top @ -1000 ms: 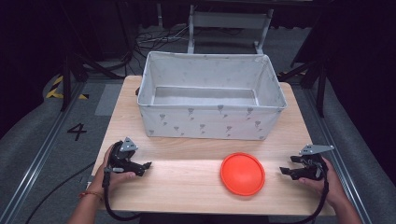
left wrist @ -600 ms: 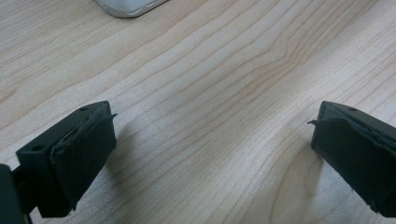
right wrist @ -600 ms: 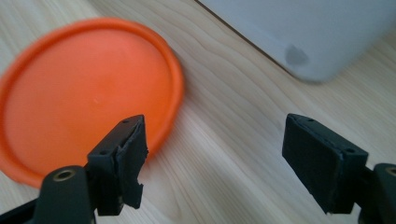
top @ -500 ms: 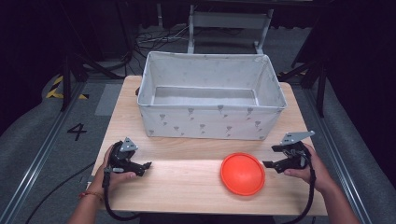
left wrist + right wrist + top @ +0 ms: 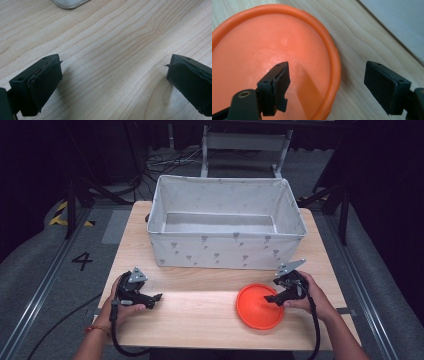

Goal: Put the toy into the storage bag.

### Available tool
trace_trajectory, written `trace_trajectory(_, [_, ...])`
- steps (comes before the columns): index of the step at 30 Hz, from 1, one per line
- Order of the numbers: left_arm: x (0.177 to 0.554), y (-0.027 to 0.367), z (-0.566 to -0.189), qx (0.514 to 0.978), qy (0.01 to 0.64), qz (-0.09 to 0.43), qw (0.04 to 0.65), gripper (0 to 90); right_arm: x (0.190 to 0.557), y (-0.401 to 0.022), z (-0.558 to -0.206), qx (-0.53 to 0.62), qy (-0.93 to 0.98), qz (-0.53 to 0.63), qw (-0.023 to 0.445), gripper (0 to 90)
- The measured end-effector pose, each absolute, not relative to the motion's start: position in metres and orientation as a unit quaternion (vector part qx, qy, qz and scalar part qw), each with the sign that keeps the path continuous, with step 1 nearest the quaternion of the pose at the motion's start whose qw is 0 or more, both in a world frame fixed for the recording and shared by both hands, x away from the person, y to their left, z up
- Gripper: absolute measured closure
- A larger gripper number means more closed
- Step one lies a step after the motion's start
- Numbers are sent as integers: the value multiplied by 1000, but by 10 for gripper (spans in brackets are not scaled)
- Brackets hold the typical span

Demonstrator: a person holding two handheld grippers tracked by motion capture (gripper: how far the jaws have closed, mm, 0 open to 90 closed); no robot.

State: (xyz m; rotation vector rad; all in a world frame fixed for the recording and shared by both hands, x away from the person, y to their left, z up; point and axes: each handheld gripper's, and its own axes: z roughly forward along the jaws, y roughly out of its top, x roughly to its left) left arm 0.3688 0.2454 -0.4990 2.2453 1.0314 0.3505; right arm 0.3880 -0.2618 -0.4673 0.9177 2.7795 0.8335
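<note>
Two wide-open jaws of right gripper (image 5: 327,85) straddling orange disc (image 5: 272,57) rim.

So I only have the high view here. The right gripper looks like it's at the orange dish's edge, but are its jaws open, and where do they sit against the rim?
Observer: The right gripper is open, jaws wide apart. One jaw hangs over the inside of the orange dish, the other over bare wood outside it, so the rim runs between them.
Operator: Is it gripping the rim yet?
Observer: No, the rim sits in the gap with neither jaw on it.
Operator: And the left gripper?
Observer: The left gripper is open too, with nothing but the table between its jaws.
</note>
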Motion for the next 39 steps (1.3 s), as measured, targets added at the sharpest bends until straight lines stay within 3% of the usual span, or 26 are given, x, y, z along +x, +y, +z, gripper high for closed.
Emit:
trace_trajectory(9, [369, 245, -499, 853, 392, 133, 317, 4, 386, -260, -478, 291, 921, 259, 19, 209])
trace_trajectory(16, [369, 246, -499, 853, 392, 134, 317, 4, 380, -255, -481, 277, 924, 261, 32, 154])
trace_trajectory(18, [369, 246, -499, 854, 391, 133, 317, 4, 376, -251, -480, 266, 928, 260, 36, 222])
trace_trajectory(22, [369, 246, -499, 854, 391, 132, 317, 3, 374, -248, -479, 277, 924, 259, 40, 268])
trace_trajectory(29, [369, 246, -499, 854, 391, 132, 317, 3, 384, -259, -477, 317, 903, 288, 27, 581])
trace_trajectory(39, [369, 246, -499, 854, 390, 133, 317, 3, 388, -265, -462, 310, 900, 307, 12, 757])
